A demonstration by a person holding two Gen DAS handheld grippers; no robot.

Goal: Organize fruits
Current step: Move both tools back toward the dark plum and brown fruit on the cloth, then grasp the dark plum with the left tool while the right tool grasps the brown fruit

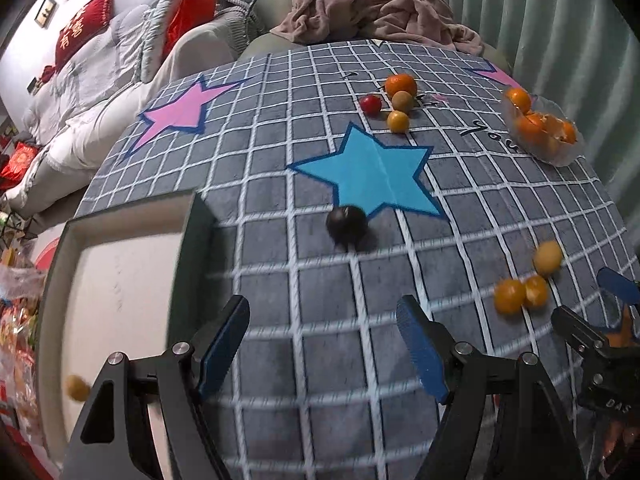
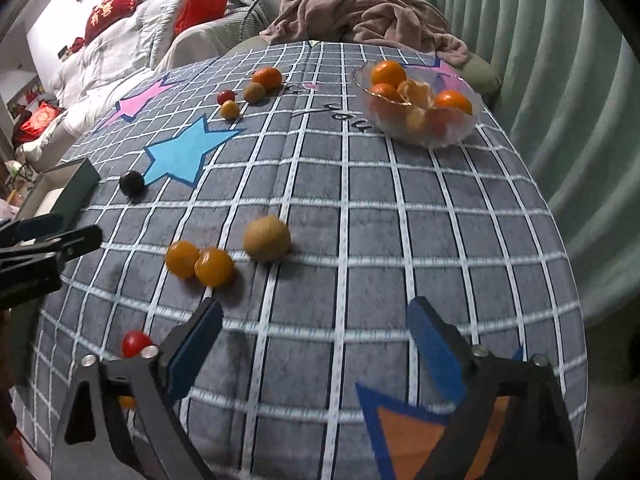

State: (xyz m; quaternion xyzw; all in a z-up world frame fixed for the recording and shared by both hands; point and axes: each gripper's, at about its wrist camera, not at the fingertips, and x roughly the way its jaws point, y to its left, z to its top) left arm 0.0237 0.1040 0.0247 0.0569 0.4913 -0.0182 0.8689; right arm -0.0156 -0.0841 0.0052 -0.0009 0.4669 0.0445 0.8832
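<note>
**Both grippers open above a worktop of scattered fruit**

Left gripper (image 1: pixel 324 344): jaws spread wide and empty above the grid-patterned cloth (image 1: pixel 320 280) that covers the worktop. Just ahead of them lies a dark round fruit (image 1: pixel 347 227), at the lower tip of a blue star (image 1: pixel 372 172) printed on the cloth. To the left stands a shallow tray (image 1: pixel 120 280) with a pale floor; a small yellow fruit (image 1: pixel 77 388) shows near its near-left edge, blurred.

Right gripper (image 2: pixel 316 344): jaws likewise apart, gripping nothing. A red cherry tomato (image 2: pixel 135 342) lies just beside the left finger. Ahead sit two small orange fruits (image 2: pixel 200 265), touching each other, and a tan round fruit (image 2: pixel 267 239) near them to the right.

Far side of the worktop: a cluster of four, namely a tangerine (image 2: pixel 267 78), a brownish fruit (image 2: pixel 254 92), a red fruit (image 2: pixel 225 97) and a yellow fruit (image 2: pixel 230 109). At far right a clear glass bowl (image 2: pixel 424 136) holds several tangerines. Beyond the worktop lies a crumpled pink blanket (image 2: pixel 360 12).
</note>
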